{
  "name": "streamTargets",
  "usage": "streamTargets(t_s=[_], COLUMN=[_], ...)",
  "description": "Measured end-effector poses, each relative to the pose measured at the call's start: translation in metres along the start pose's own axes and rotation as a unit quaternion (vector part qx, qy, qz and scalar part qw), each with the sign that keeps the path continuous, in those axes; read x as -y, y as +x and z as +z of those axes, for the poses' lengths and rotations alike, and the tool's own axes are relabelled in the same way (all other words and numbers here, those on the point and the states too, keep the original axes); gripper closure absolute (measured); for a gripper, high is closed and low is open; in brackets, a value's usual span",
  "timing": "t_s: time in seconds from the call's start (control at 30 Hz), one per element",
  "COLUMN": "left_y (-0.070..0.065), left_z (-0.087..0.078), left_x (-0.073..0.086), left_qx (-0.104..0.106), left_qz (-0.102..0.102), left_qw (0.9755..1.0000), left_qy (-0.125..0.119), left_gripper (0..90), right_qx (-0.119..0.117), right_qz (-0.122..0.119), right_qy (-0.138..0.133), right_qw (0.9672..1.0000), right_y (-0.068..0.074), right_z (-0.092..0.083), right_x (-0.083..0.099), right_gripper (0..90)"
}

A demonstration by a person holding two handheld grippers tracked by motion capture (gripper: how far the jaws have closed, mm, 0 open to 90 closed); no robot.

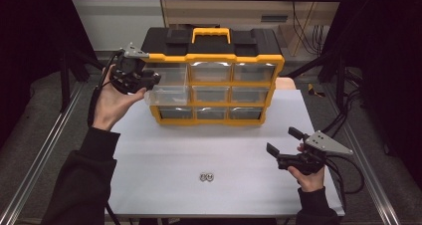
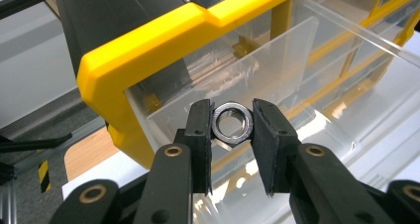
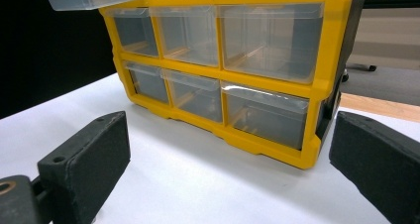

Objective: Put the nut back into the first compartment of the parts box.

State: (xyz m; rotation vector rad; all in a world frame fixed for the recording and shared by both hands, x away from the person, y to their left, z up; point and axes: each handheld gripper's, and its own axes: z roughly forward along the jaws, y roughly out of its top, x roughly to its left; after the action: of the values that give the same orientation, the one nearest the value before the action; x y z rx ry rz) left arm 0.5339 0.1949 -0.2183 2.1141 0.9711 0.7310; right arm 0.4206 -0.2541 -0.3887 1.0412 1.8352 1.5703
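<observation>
A yellow and black organiser (image 1: pixel 214 56) with clear drawers stands at the back of the white table (image 1: pixel 164 150). Its top-left drawer (image 1: pixel 166 88) is pulled out toward the left. My left gripper (image 2: pixel 232 122) is shut on a steel hex nut (image 2: pixel 233 123) and holds it just above that open drawer (image 2: pixel 277 85); from above, the left gripper (image 1: pixel 149 78) sits at the organiser's left end. My right gripper (image 1: pixel 282 141) rests open near the table's right front, jaws wide apart and facing the organiser (image 3: pixel 233 65). Two more nuts (image 1: pixel 207 176) lie on the table near the front.
The organiser's carry handle (image 1: pixel 211 34) lies flat on its black lid. The other drawers (image 3: pixel 267 110) are pushed in and look empty. Metal rails (image 1: pixel 45 150) run along both sides of the table.
</observation>
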Motion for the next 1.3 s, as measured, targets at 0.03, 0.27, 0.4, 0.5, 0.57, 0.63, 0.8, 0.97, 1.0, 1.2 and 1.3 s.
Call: streamTargets(t_s=[0.03, 0.27, 0.4, 0.5, 0.57, 0.63, 0.8, 0.97, 1.0, 1.2, 1.3], left_y=[0.0, 0.001, -0.001, -0.002, -0.003, -0.005, -0.012, -0.018, -0.018, -0.025, -0.031], left_z=[0.0, 0.005, 0.004, -0.002, -0.009, -0.015, -0.027, -0.032, -0.034, -0.045, -0.05], left_x=[0.0, -0.001, -0.001, -0.002, -0.002, -0.001, 0.003, 0.011, 0.012, 0.019, 0.023], left_qx=[0.0, -0.006, -0.006, -0.004, -0.002, -0.003, -0.007, 0.013, 0.022, 0.043, 0.049], left_qz=[-0.001, -0.007, -0.006, -0.003, -0.003, -0.002, 0.003, 0.009, 0.007, -0.002, 0.003], left_qw=[1.0, 0.9999, 0.9999, 0.9997, 0.9992, 0.9984, 0.9937, 0.9903, 0.9894, 0.9848, 0.9837], left_qy=[0.001, 0.005, -0.006, -0.023, -0.039, -0.057, -0.112, -0.138, -0.143, -0.168, -0.173], left_gripper=[69.2, 68.9, 66.5, 66.2, 64.4, 58.8, 38.7, 23.5, 21.1, 7.6, 4.4], right_qx=[0.0, -0.002, -0.001, -0.002, 0.0, -0.001, 0.0, -0.002, -0.001, -0.001, -0.001], right_qz=[0.0, -0.002, -0.001, -0.002, 0.0, 0.0, 0.001, 0.001, -0.001, -0.001, -0.001], right_qy=[0.0, -0.002, -0.001, -0.002, 0.0, 0.0, 0.0, -0.002, -0.002, -0.002, -0.003], right_qw=[1.0, 1.0, 1.0, 1.0, 1.0, 1.0, 1.0, 1.0, 1.0, 1.0, 1.0], right_y=[0.0, 0.0, 0.0, 0.0, 0.0, 0.0, 0.0, 0.0, -0.001, -0.001, -0.001], right_z=[0.0, 0.0, 0.001, 0.0, 0.0, 0.0, 0.0, -0.001, -0.001, -0.002, -0.002], right_x=[0.0, 0.0, 0.0, 0.0, 0.0, 0.0, 0.0, 0.0, 0.0, 0.0, 0.0], right_gripper=[2.8, 2.8, 2.8, 2.7, 2.7, 2.7, 2.8, 2.7, 2.7, 2.6, 2.6])
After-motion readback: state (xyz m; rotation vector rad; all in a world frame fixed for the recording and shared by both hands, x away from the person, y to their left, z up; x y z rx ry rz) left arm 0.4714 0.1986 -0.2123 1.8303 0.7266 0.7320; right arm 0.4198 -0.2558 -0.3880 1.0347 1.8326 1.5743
